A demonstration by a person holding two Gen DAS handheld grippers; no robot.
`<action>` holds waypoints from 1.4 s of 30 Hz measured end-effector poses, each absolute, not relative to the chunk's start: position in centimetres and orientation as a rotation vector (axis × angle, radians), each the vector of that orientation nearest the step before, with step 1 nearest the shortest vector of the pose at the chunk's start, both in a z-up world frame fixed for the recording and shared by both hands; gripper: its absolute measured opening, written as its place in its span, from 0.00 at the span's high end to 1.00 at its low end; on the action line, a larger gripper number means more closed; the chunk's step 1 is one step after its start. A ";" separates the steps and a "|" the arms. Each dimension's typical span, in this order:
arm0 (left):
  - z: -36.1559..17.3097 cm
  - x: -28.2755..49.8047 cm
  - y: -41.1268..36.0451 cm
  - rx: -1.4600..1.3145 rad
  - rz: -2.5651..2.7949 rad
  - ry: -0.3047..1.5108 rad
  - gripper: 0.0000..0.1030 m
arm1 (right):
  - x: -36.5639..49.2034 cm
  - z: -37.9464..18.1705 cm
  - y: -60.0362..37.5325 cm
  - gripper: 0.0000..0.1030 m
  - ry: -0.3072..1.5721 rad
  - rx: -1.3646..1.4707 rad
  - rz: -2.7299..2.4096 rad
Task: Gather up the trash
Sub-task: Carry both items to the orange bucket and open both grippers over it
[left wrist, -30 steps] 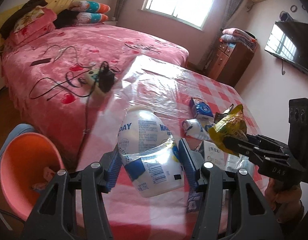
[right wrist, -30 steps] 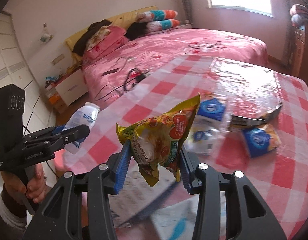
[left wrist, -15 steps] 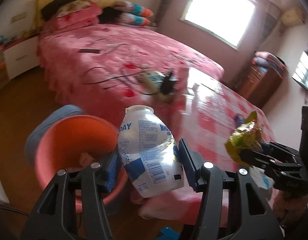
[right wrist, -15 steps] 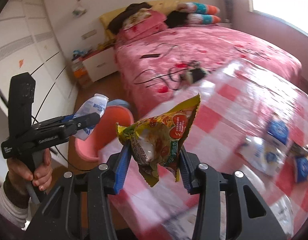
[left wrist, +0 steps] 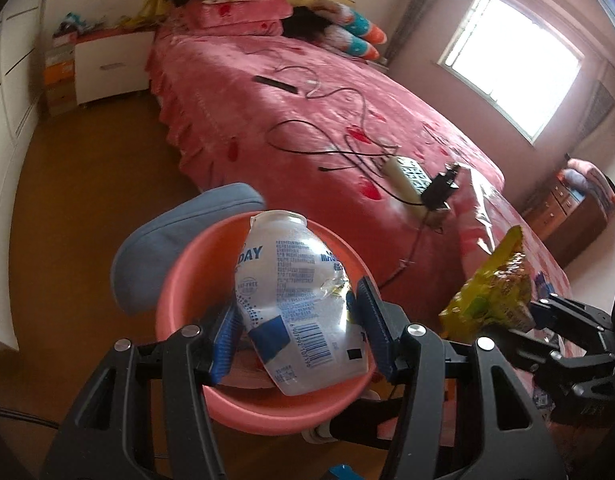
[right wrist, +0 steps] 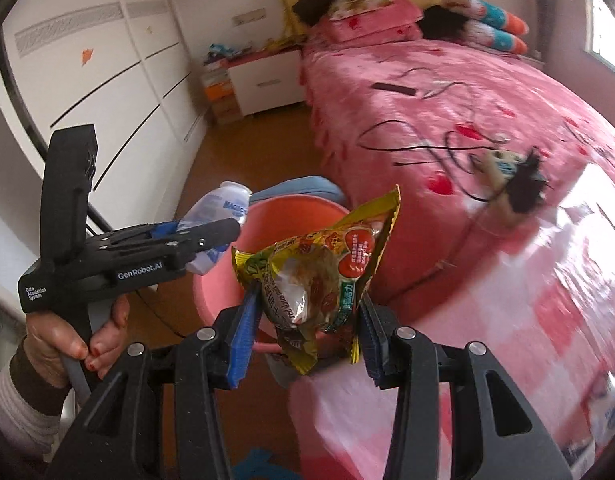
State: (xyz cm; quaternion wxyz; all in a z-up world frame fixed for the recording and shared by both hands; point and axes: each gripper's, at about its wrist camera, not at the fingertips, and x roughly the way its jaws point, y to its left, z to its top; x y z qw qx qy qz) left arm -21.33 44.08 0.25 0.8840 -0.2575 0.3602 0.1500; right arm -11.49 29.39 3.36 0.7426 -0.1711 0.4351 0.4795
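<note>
Trash here = crushed plastic bottle (left wrist: 295,300) and yellow snack wrapper (right wrist: 323,280), both held up off any surface, each in a gripper, over or near the pink basin.

Bed (left wrist: 307,120) with pink cover fills the back of both views; black cables (left wrist: 339,148), a power strip (left wrist: 407,178) with a black adapter (left wrist: 441,192) plugged in, and a dark remote (left wrist: 273,83) lie on it. Pillows and dark clothes piled at the headboard. White nightstand (left wrist: 111,64) beside the bed, white wardrobe (right wrist: 107,60) along the wall. Table with pink checked cloth (right wrist: 527,340) at right in right wrist view, blurred.

Pink basin (left wrist: 187,280) sits on a blue stool (left wrist: 167,240) on the wood floor, just beside the bed edge. Something pale lies in the basin bottom, can't tell what.

Left gripper (left wrist: 299,332): blue pads clamped on the lower half of the bottle, neck pointing up and away, bottle directly above the basin opening. In right wrist view a hand (right wrist: 67,340) grips its handle.

Right gripper (right wrist: 307,328): pads closed on the snack wrapper, wrapper upright and crumpled, hanging in front of the basin's near rim, between basin and table edge. Wrapper also shows at right in left wrist view (left wrist: 491,292), just beside the basin.
</note>
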 end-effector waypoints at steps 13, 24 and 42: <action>-3.2 -21.6 45.6 -0.541 0.437 0.809 0.21 | -9.3 0.7 29.7 0.17 1.035 -0.261 0.925; -3.1 -21.5 44.2 -0.533 0.417 0.822 0.21 | -11.0 2.2 25.1 0.16 0.953 -0.284 0.847; -0.9 -20.2 38.1 -0.459 0.281 0.826 0.20 | -12.9 3.4 18.3 0.15 0.947 -0.198 0.797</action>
